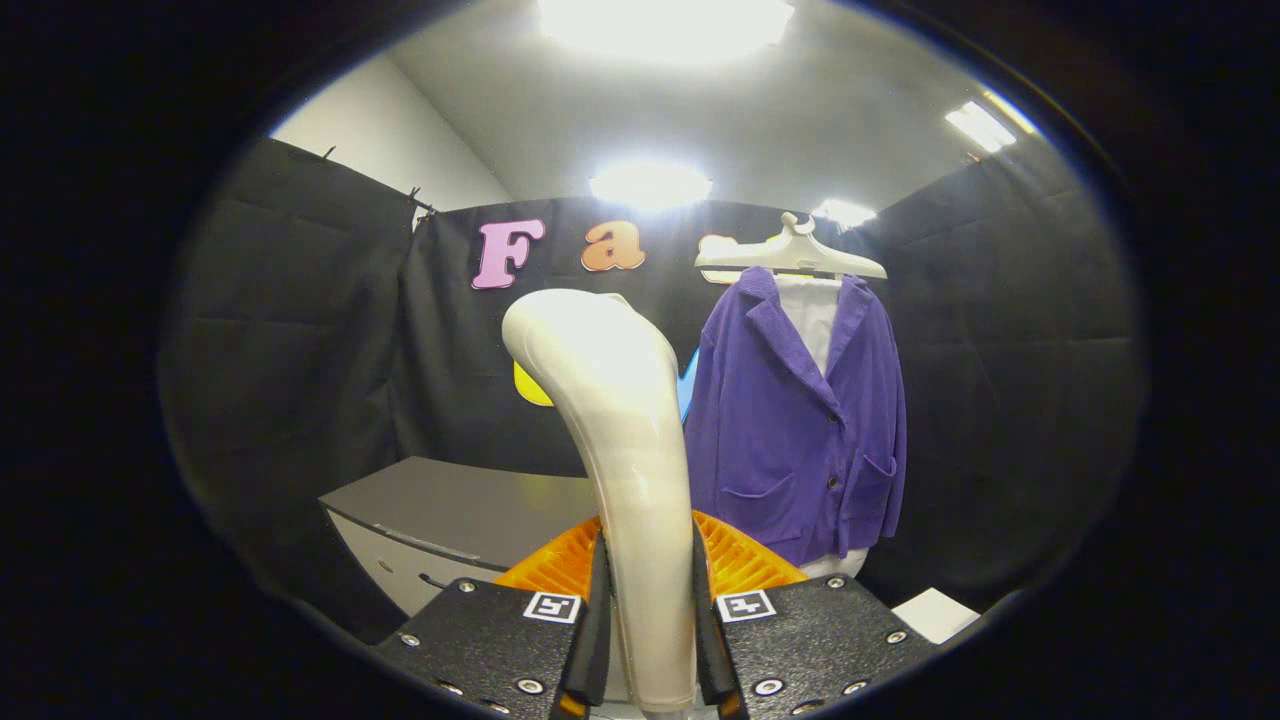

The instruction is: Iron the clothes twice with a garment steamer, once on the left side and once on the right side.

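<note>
Gripper (648, 640) clamped on the garment steamer (625, 450), both fingers (597, 620) pressed against the sides of its pale handle. Steamer held upright between the fingers, rising from them and curving over at the top toward the left, its rounded head standing in front of the booth's black cloth wall. Hung beyond the fingers and to the right of the steamer: a purple jacket (800, 420), front facing the camera, lapels open over a white garment (812, 315) underneath, a patch pocket low on each side and dark buttons down the middle. Carried on a pale plastic hanger (790, 255) at the top of the wall. Steamer head apart from the jacket, not touching the cloth. Seen behind the fingers and low to the left: a grey counter (450, 510) with a drawer-like front. Glimpsed just behind the handle's base, on both sides of it: a ribbed orange part (735, 560). Lying low to the right, below the jacket's hem: a small white block (935, 612)
</note>
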Motion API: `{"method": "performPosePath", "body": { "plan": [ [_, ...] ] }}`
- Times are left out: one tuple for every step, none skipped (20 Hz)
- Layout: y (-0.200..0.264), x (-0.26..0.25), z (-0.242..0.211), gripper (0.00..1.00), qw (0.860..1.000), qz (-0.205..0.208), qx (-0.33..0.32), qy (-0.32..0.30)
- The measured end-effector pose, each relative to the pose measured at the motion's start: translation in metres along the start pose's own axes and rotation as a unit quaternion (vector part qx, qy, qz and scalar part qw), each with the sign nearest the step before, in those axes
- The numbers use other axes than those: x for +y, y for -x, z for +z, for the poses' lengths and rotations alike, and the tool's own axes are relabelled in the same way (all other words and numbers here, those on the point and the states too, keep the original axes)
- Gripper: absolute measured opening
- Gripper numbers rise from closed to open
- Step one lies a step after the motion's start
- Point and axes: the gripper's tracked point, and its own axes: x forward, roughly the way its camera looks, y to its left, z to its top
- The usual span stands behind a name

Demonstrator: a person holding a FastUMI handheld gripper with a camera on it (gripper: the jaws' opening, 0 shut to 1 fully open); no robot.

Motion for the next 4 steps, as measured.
{"method": "performPosePath", "body": {
  "plan": [
    [0.0043, 0.0037, -0.0026, 0.35, 1.0, 0.0, 0.002, -0.003],
    [0.0081, 0.0075, -0.0056, 0.35, 1.0, -0.001, 0.004, -0.006],
    [0.0107, 0.0098, -0.0077, 0.35, 1.0, -0.003, 0.005, -0.009],
    [0.0136, 0.011, -0.0103, 0.35, 1.0, -0.005, 0.006, -0.009]
  ]
}}
